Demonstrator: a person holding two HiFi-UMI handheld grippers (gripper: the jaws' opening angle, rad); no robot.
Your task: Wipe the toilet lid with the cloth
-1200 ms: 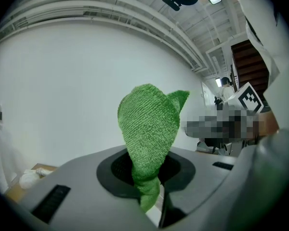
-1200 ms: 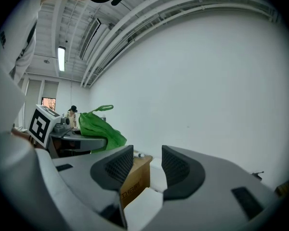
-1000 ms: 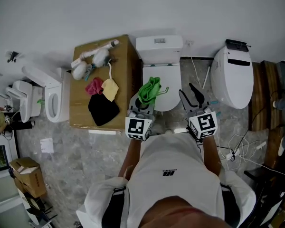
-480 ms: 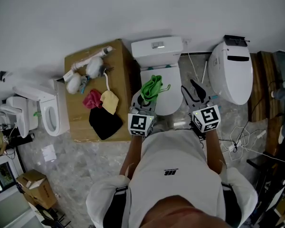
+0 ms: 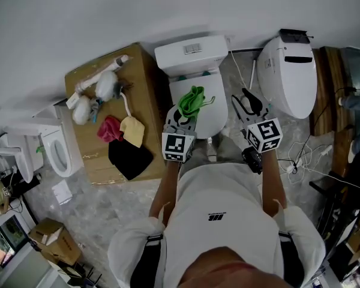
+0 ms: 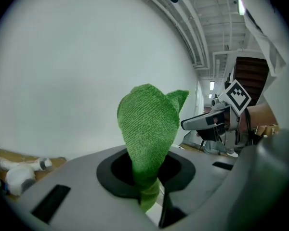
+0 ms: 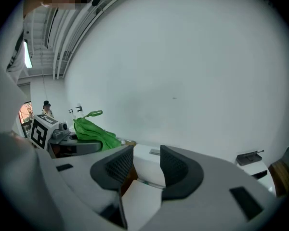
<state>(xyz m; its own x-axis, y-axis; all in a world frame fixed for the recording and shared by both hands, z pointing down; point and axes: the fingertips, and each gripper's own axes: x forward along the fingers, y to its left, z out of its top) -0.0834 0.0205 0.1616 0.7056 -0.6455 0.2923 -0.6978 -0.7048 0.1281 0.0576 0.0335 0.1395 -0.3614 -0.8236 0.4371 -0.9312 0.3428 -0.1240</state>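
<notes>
In the head view, the left gripper [image 5: 181, 117] is holding the green cloth [image 5: 192, 101] over the closed white toilet lid [image 5: 211, 122], though whether it is touching is unclear. The right gripper [image 5: 248, 101] is hovering just beside the lid's right edge. In the left gripper view, the jaws are clenching the cloth's lower end, with the rest standing up in a soft bunch. In the right gripper view, the jaws are standing apart, grasping nothing. The cloth is looking light and limp, so pinching a bunched fold should be giving a firm hold.
</notes>
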